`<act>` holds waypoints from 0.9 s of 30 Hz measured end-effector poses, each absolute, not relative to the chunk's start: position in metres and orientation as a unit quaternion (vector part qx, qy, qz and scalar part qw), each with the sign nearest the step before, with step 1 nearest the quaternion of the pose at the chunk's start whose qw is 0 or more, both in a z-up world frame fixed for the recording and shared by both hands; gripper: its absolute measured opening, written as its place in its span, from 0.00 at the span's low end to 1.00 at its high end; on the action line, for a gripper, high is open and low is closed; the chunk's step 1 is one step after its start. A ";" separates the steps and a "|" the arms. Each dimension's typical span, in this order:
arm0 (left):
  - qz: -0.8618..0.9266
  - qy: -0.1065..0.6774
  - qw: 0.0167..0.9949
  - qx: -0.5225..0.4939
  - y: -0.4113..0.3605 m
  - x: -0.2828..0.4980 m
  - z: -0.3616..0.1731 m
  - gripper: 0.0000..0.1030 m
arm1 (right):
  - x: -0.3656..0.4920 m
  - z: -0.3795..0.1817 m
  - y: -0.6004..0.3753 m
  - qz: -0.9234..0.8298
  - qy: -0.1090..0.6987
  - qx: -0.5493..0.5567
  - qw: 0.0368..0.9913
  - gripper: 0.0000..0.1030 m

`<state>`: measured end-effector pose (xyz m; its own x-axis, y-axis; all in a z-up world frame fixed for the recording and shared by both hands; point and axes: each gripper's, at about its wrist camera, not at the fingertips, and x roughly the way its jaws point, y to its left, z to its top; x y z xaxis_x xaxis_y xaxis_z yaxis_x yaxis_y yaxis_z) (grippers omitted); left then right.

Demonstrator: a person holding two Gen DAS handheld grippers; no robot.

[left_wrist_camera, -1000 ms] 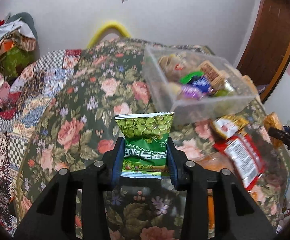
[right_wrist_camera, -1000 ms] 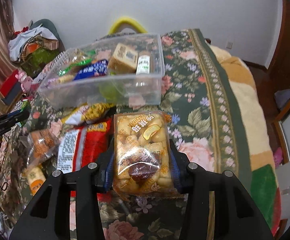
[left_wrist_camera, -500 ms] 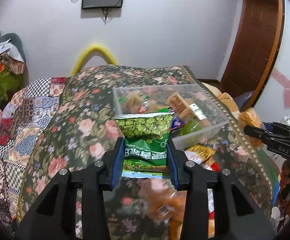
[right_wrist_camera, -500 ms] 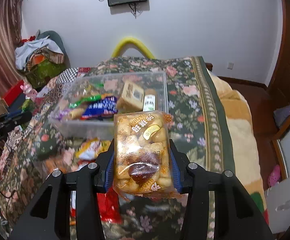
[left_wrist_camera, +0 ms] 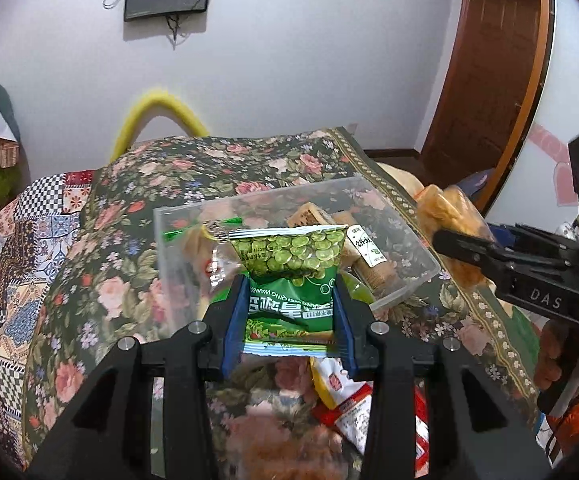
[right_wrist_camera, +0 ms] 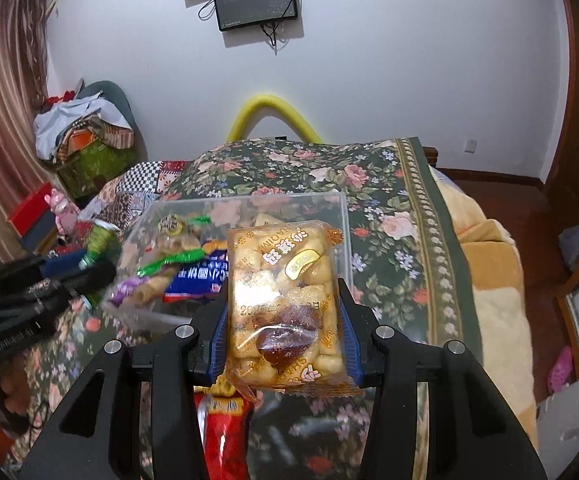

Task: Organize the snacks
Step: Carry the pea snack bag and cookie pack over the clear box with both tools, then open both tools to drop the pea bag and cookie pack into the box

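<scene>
Both tongs just swung up from the bed: left tongs pinching the green pea packet, right tongs pinching the clear-wrapped yellow pastry pack, now hovering by the clear plastic bin mid-frame, drop-off looks next.

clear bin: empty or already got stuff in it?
Partly filled. The clear bin already holds several snack packets, lying loose below its rim.
</scene>
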<state>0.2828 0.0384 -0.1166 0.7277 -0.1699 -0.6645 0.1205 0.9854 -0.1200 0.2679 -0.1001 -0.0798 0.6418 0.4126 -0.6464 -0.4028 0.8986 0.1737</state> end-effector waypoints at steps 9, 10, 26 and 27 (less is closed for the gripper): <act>-0.073 0.383 0.920 -0.026 0.026 0.315 -0.137 0.38 | 0.294 -0.096 -0.081 0.224 0.373 0.004 0.900 0.41; -0.071 0.387 0.919 -0.025 0.025 0.319 -0.140 0.38 | 0.296 -0.099 -0.079 0.223 0.376 0.004 0.899 0.41; -0.041 0.398 0.916 0.004 0.018 0.335 -0.158 0.44 | 0.308 -0.125 -0.071 0.223 0.408 -0.003 0.885 0.41; -0.040 0.394 0.918 0.009 0.017 0.333 -0.156 0.46 | 0.307 -0.125 -0.071 0.222 0.410 -0.004 0.885 0.42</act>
<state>0.3327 0.0168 -0.1559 0.6858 -0.0669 -0.7247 0.0808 0.9966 -0.0156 0.3074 -0.0711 -0.1251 0.5653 0.3895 -0.7272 -0.3958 0.9015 0.1752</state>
